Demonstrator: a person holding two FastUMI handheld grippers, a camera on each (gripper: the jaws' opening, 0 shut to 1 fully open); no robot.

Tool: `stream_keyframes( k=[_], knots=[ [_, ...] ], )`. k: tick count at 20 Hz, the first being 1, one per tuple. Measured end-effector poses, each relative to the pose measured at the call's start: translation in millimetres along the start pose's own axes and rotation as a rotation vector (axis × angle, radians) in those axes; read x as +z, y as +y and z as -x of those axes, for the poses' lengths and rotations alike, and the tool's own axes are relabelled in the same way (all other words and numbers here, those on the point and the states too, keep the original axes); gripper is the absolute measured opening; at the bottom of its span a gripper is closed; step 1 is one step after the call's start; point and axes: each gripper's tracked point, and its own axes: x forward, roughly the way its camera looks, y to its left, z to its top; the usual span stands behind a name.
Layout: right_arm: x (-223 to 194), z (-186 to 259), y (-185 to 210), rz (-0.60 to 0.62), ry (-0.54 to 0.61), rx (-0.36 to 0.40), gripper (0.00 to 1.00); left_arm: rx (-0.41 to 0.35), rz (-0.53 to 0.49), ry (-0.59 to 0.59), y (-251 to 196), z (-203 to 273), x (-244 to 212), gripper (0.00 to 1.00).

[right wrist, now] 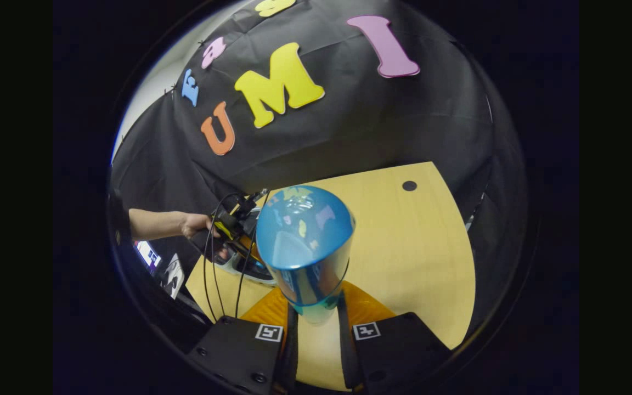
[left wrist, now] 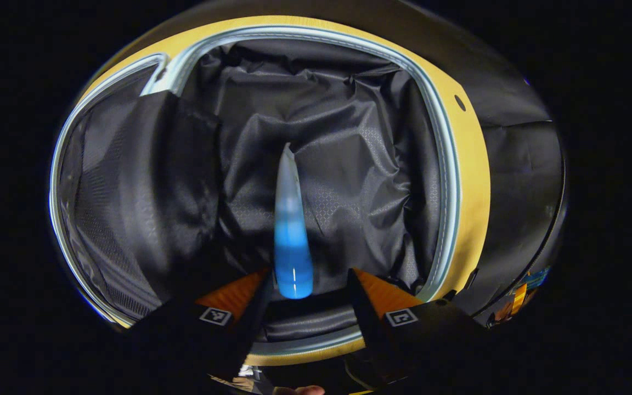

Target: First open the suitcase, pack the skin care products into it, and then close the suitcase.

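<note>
my left gripper [left wrist: 308,285] hangs over the open suitcase [left wrist: 467,181], its yellow rim and pale zip edge ringing a dark crinkled lining [left wrist: 349,142]. between my fingers stands a slim blue tube [left wrist: 292,230], blue at the near end and fading to frosted at the far tip, pointing into the well. my fingers look spread wider than the tube, with a visible gap on the right side, so i judge the tube is let go or barely touched on one side; i cannot tell whether it already rests on the lining. to do this well i would keep the fingers wide and back straight out along their own line, so neither pad drags the tube or snags the loose fabric.

over to my right gripper [right wrist: 316,315]: my fingers are narrowed onto a shiny teal bottle [right wrist: 305,247], gripped low, its broad rounded end rising toward the camera. it is above the yellow table [right wrist: 415,247]. farther off to the left a person's hand [right wrist: 195,224] holds the other gripper, cables trailing, down at the suitcase edge. i would hold this grip firm, since the surface looks slick, and wait until the left side is out of the way before carrying the bottle across.
</note>
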Motion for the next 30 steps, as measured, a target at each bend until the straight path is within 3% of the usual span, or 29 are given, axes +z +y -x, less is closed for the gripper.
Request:
stream_keyframes(
  k=[3,4,5,7,10,12,16,20,24,30],
  knots=[
    [12.2,-32.8,34.8,0.026,0.045,0.051,0.3,0.009,-0.023,-0.117,4.5,32.9,-1.8,0.89],
    [15.5,-48.1,47.3,0.031,0.066,0.067,0.3,0.004,-0.043,-0.181,0.5,47.2,-4.0,0.82],
    [18.9,-63.2,62.2,0.032,0.09,0.089,0.3,-0.008,-0.062,-0.255,-5.3,65.1,-6.1,0.93],
    [23.6,-97.1,92.8,0.029,0.139,0.135,0.3,-0.015,-0.099,-0.421,-12.0,99.3,-13.3,0.93],
    [11.0,-155.9,125.0,0.046,0.26,0.133,0.3,0.047,-0.106,-0.696,-1.3,144.6,-37.8,0.94],
    [-8.1,-186.3,134.5,0.022,0.37,0.097,0.3,0.009,-0.053,-0.814,-0.1,158.0,-67.1,0.94],
    [-46.1,-246.5,141.5,-0.025,0.584,-0.014,0.3,-0.032,0.067,-0.895,22.4,169.5,-131.6,0.95],
    [-86.3,-297.3,141.4,-0.206,0.743,-0.146,0.3,-0.086,0.153,-0.941,45.2,189.0,-182.0,0.95],
    [-99.1,-316.4,125.9,-0.268,0.782,-0.259,0.27,-0.037,0.217,-0.957,84.8,201.8,-205.5,0.95],
    [-97.8,-321.5,124.7,-0.264,0.768,-0.319,0.27,-0.014,0.257,-0.992,113.9,217.4,-197.8,0.95]
  ],
)
